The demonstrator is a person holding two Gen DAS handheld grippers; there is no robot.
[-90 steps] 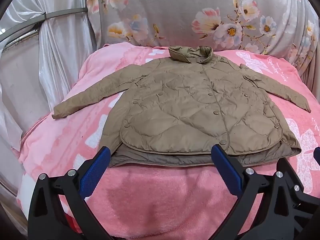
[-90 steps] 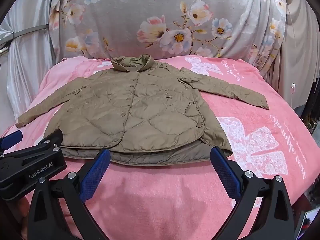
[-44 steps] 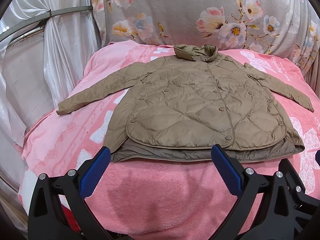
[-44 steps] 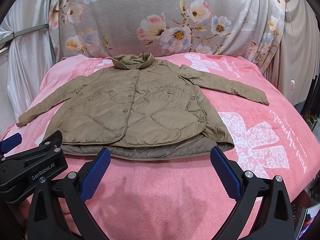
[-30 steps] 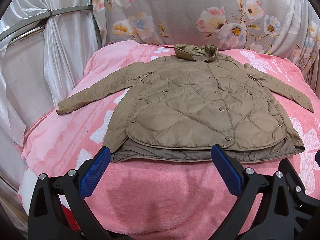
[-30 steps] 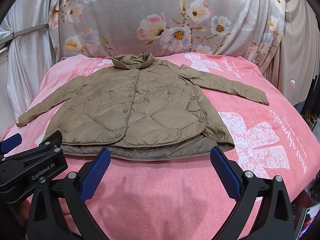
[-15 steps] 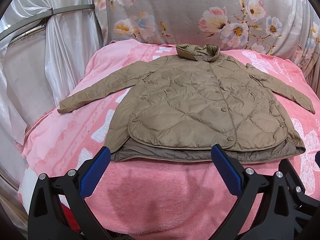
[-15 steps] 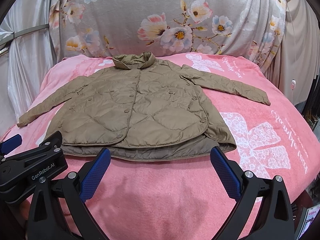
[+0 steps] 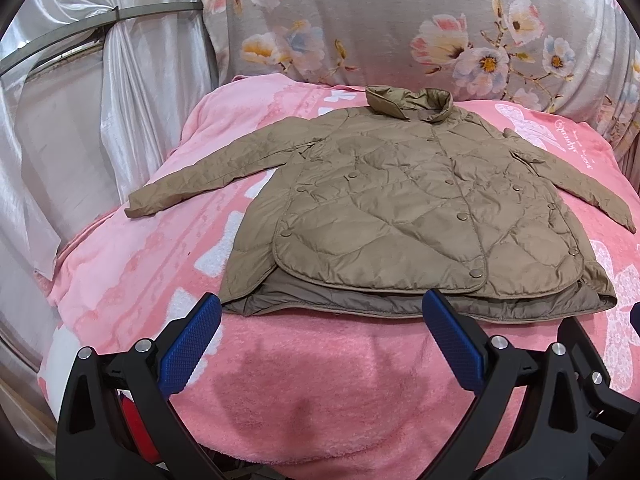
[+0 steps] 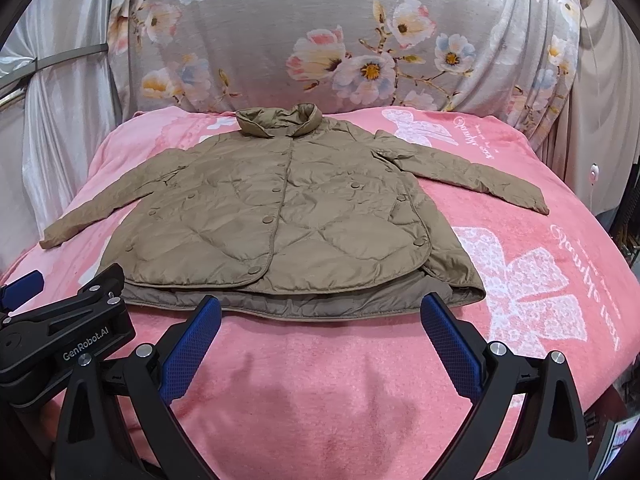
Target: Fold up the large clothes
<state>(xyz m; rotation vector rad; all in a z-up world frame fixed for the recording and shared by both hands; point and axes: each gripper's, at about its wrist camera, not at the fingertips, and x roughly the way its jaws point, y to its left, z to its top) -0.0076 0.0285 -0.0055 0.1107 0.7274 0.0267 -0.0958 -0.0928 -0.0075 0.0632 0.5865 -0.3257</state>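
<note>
A tan quilted jacket (image 9: 404, 208) (image 10: 280, 216) lies flat and buttoned on a pink blanket, collar at the far side, both sleeves spread outward. Its left sleeve (image 9: 208, 176) reaches toward the blanket's left edge and its right sleeve (image 10: 472, 176) stretches to the right. My left gripper (image 9: 320, 316) hovers open just short of the jacket's hem, holding nothing. My right gripper (image 10: 320, 316) is also open and empty, near the hem's middle. The left gripper's black body (image 10: 68, 332) shows at the lower left of the right wrist view.
The pink blanket (image 9: 312, 392) (image 10: 540, 280) covers a raised, rounded surface that drops away at left and right. A grey floral cloth (image 10: 340, 40) hangs behind. Silvery curtains (image 9: 80, 100) with a metal bar stand on the left.
Both views have drifted slightly over three seconds, with the jacket sitting a little lower and to the right in the left wrist view. The jacket itself lies unchanged and both grippers stay open.
</note>
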